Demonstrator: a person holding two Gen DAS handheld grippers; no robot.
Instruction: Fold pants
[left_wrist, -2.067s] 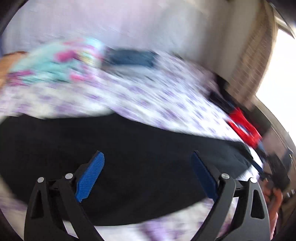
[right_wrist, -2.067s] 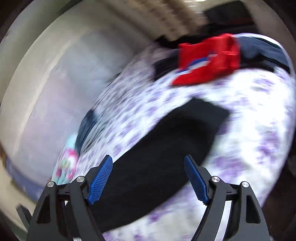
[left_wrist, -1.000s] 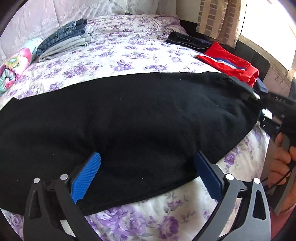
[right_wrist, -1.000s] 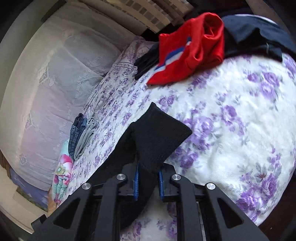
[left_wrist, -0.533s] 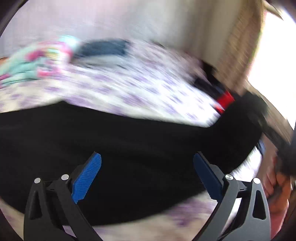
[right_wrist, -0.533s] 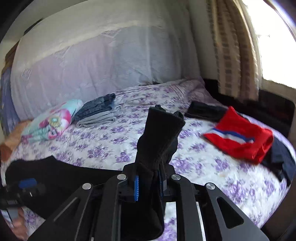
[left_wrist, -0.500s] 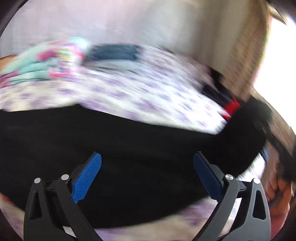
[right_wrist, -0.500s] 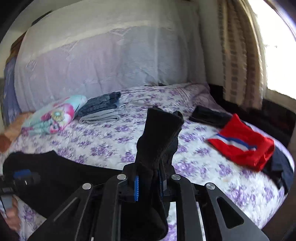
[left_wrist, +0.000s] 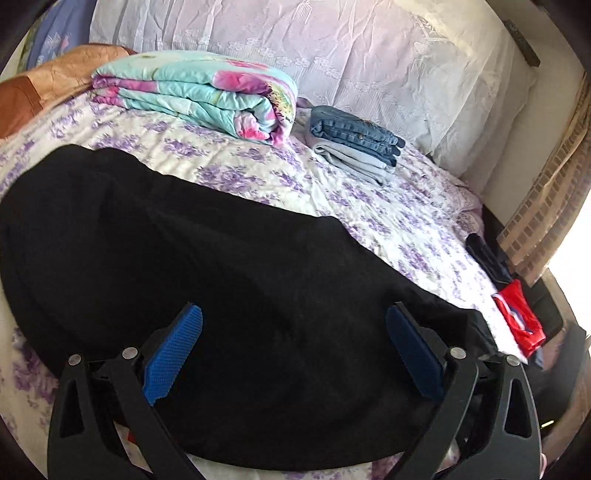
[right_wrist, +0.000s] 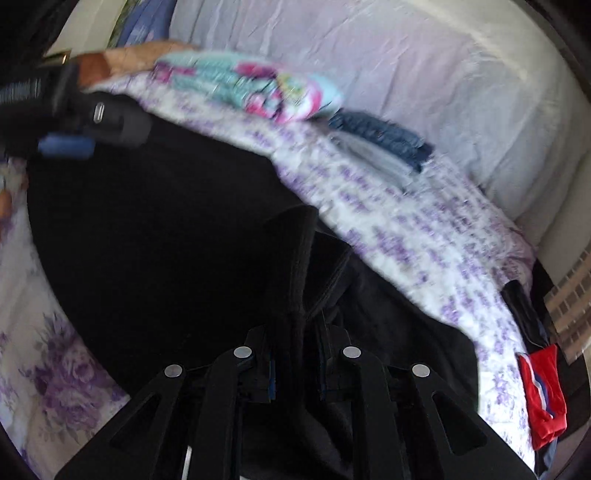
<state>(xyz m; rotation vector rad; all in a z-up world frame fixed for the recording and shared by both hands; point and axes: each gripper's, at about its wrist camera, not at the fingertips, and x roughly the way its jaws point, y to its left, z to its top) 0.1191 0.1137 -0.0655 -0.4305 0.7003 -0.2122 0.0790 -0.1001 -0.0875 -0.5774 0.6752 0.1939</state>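
Note:
Black pants (left_wrist: 184, 258) lie spread across the purple-flowered bed sheet (left_wrist: 369, 206). Just above them my left gripper (left_wrist: 293, 350) stands open, and nothing sits between its blue pads (left_wrist: 173, 354). In the right wrist view my right gripper (right_wrist: 295, 369) has one black leg end (right_wrist: 299, 251) between its jaws. The cloth fills the narrow gap and stands up above it, and the jaws are opening. This leg end hangs over the rest of the pants (right_wrist: 147, 240). A blurred blue pad (right_wrist: 66, 146) of the left gripper shows at the upper left.
A rolled turquoise and pink blanket (left_wrist: 207, 96) and a stack of folded jeans (left_wrist: 354, 144) lie near the white pillows (left_wrist: 369, 55). At the right edge of the bed are a red garment (left_wrist: 521, 321) and a dark one (left_wrist: 487, 254), with a curtain (left_wrist: 546, 206) behind.
My right gripper rolled upright and carried the leg end left, from the bed's right side to over the spread pants. The left gripper swung left along the pants and stayed open.

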